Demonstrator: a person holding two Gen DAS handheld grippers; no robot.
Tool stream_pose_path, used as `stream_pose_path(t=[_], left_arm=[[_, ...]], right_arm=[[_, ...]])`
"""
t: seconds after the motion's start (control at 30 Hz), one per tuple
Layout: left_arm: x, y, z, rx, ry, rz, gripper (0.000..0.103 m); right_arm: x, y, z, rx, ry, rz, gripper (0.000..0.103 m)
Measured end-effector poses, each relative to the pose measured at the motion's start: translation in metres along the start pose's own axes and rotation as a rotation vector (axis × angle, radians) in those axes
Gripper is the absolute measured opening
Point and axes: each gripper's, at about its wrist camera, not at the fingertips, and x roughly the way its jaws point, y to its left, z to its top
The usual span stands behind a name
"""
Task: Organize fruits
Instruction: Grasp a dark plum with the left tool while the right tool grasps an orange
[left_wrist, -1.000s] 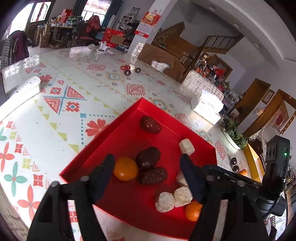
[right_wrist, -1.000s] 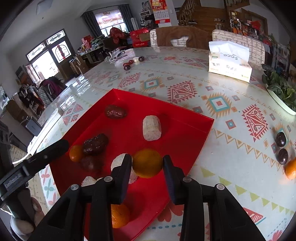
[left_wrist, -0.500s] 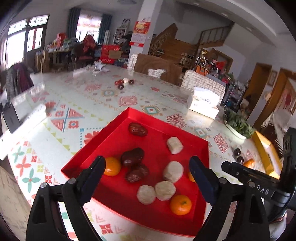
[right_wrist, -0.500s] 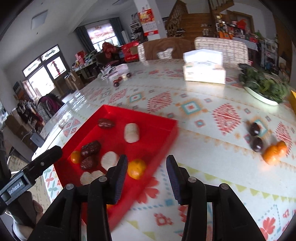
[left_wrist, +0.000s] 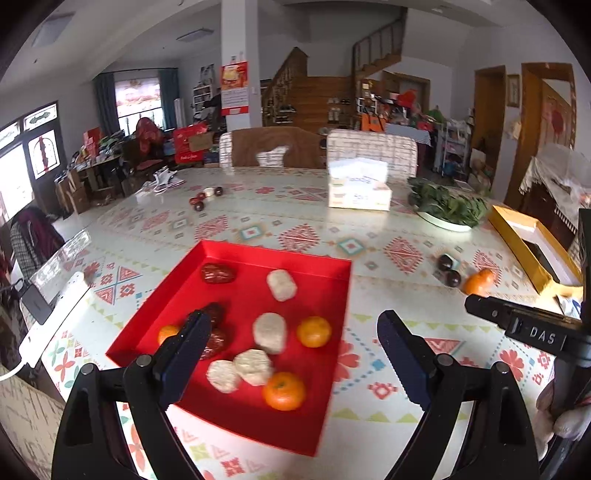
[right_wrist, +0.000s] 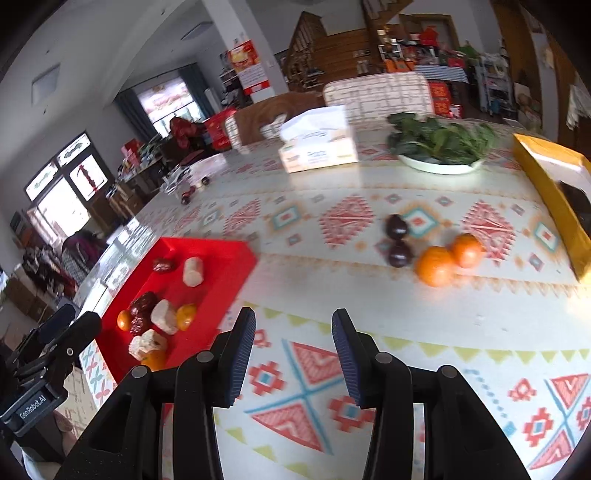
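The left gripper (left_wrist: 291, 328) is wide open and holds nothing, low in the frame over the red tray (left_wrist: 334, 354) of fruit. The right gripper (right_wrist: 293, 334) is open and empty too. Two oranges (right_wrist: 436, 266) lie at right of middle.

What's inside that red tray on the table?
The red tray holds three oranges, four pale chunks and three dark red dates. The left gripper partly covers two dates.

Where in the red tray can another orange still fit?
The red tray has bare floor along its right wall, above the orange, and in its far right corner past the white block. The near left part is crowded with dates, white blocks and oranges.
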Motion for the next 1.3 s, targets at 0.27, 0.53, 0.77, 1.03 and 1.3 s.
stream_pose_path(t=[0.27, 0.53, 0.77, 1.03, 1.3], left_arm=[[0.000, -0.035, 0.001, 0.059, 0.015, -0.020, 0.091], [0.013, -0.061, 0.008, 0.086, 0.049, -0.115, 0.091], [0.041, -0.072, 0.019, 0.059, 0.108, -0.236, 0.091], [0.068, -0.083, 0.023, 0.030, 0.148, -0.302, 0.091], [0.089, -0.081, 0.024, -0.007, 0.188, -0.309, 0.091]], right_arm=[[-0.022, -0.051, -0.003, 0.082, -0.028, -0.033, 0.049], [-0.034, -0.101, 0.003, 0.154, -0.041, -0.085, 0.049], [-0.030, -0.140, 0.023, 0.203, -0.039, -0.127, 0.049], [0.007, -0.138, 0.040, 0.206, 0.004, -0.075, 0.049], [0.058, -0.105, 0.037, 0.096, 0.091, -0.098, 0.049]])
